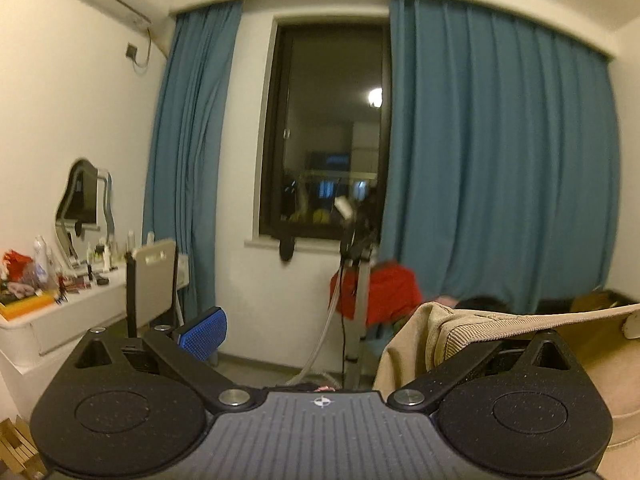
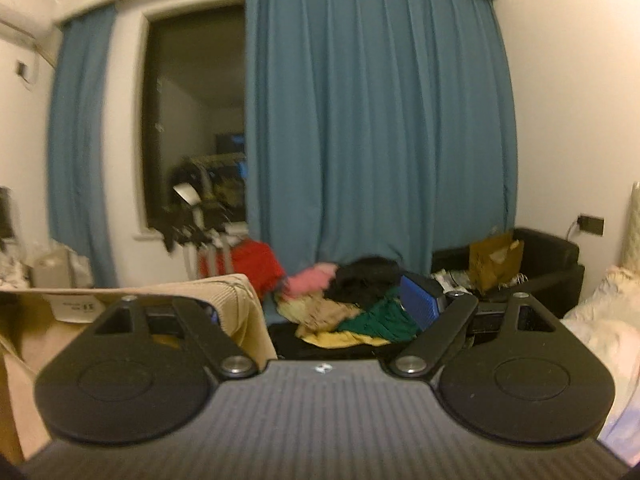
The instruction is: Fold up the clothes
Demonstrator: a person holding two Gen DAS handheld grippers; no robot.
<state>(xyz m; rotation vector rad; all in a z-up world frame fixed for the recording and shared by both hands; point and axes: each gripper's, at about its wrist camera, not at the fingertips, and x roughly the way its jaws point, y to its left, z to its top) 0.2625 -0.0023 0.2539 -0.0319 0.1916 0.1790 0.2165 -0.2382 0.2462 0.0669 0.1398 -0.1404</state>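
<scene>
- Left gripper (image 1: 340,334): jaws spread wide. The blue pad (image 1: 202,332) of the finger at 9 o'clock is bare and touches nothing.
- The opposite finger, at 3 o'clock in the left wrist view, is covered by the beige garment (image 1: 460,328). The cloth drapes over it and is not pinched between the pads.
- Right gripper (image 2: 316,308): jaws spread wide. The blue pad at 3 o'clock is bare; the finger at 9 o'clock is hidden behind the beige garment (image 2: 236,300).
- The garment is ribbed along its upper edge, and a white label (image 2: 76,304) shows at 9 o'clock in the right wrist view.
- A pile of clothes (image 2: 352,300) in pink, black, green and yellow lies beyond the right gripper at 12 o'clock, clear of both pads.
- A blue curtain (image 1: 500,152) hangs at 1 o'clock beside a dark window (image 1: 328,132).
- A white counter (image 1: 80,304) at 9 o'clock in the left wrist view carries bottles and a mirror (image 1: 80,200).
- A red cloth (image 1: 388,292) lies below the window.
</scene>
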